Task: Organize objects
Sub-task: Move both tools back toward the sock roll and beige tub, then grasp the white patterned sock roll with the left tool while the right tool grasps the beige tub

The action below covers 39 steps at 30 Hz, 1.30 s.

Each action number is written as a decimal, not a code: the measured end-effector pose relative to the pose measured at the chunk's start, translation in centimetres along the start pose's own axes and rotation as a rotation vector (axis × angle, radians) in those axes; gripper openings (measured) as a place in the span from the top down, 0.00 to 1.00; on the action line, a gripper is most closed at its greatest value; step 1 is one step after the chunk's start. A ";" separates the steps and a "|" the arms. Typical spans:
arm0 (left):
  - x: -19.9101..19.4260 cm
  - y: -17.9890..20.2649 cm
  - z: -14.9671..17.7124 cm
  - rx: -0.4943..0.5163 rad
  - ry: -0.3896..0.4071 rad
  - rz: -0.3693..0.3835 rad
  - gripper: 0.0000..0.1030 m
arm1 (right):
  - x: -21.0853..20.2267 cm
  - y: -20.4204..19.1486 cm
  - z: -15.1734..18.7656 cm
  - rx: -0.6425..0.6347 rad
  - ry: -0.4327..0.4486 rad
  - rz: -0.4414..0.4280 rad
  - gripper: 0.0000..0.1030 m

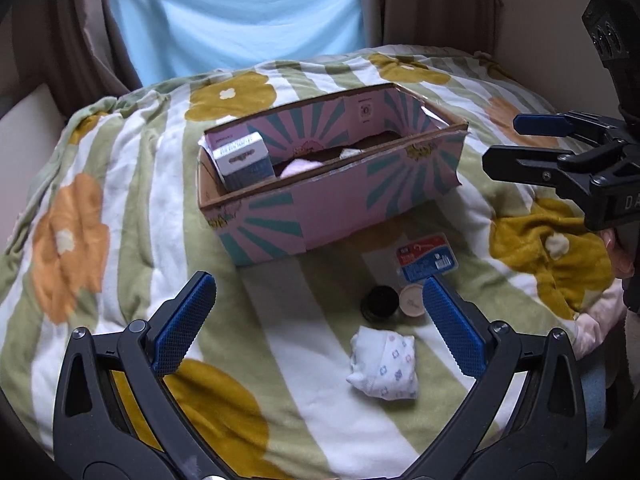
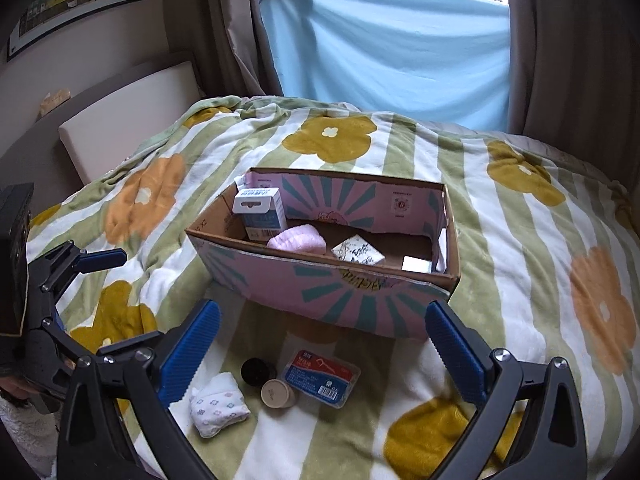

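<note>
A pink and teal cardboard box (image 1: 340, 204) (image 2: 332, 292) sits open on the bed. Inside are a white and blue carton (image 2: 260, 212), a pink cloth roll (image 2: 296, 242), a patterned white packet (image 2: 358, 254) and a small white item (image 2: 416, 264). In front lie a rolled white flowered cloth (image 1: 384, 364) (image 2: 218, 404), a black jar (image 1: 380, 304) (image 2: 256, 372), a beige jar (image 1: 412, 300) (image 2: 276, 392) and a red and blue floss pick case (image 1: 426, 258) (image 2: 320, 376). My left gripper (image 1: 320, 320) (image 2: 100, 264) is open and empty above the loose items. My right gripper (image 2: 324, 350) (image 1: 508, 140) is open and empty.
A green striped blanket with yellow and orange flowers (image 1: 120, 200) (image 2: 520, 240) covers the bed. A light blue sheet (image 2: 384, 56) and brown curtains hang behind. A white headboard cushion (image 2: 120, 120) stands at the left.
</note>
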<state>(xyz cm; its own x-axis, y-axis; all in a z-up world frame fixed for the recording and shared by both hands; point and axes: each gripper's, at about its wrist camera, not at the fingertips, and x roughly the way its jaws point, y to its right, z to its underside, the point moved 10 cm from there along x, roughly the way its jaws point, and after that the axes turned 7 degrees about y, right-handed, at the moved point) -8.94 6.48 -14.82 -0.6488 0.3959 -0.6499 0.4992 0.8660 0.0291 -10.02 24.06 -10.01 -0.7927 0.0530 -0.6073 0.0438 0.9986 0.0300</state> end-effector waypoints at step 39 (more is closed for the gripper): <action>6.7 5.5 11.0 0.036 -0.150 0.109 0.44 | 10.2 -2.6 15.1 0.143 -0.268 0.014 0.50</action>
<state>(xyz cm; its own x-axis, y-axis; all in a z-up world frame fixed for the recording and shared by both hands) -4.22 10.52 -27.36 -0.4980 0.4343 -0.7506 0.5841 0.8078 0.0799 -9.04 21.96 -28.21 -0.6035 0.0451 -0.7961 0.1540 0.9862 -0.0609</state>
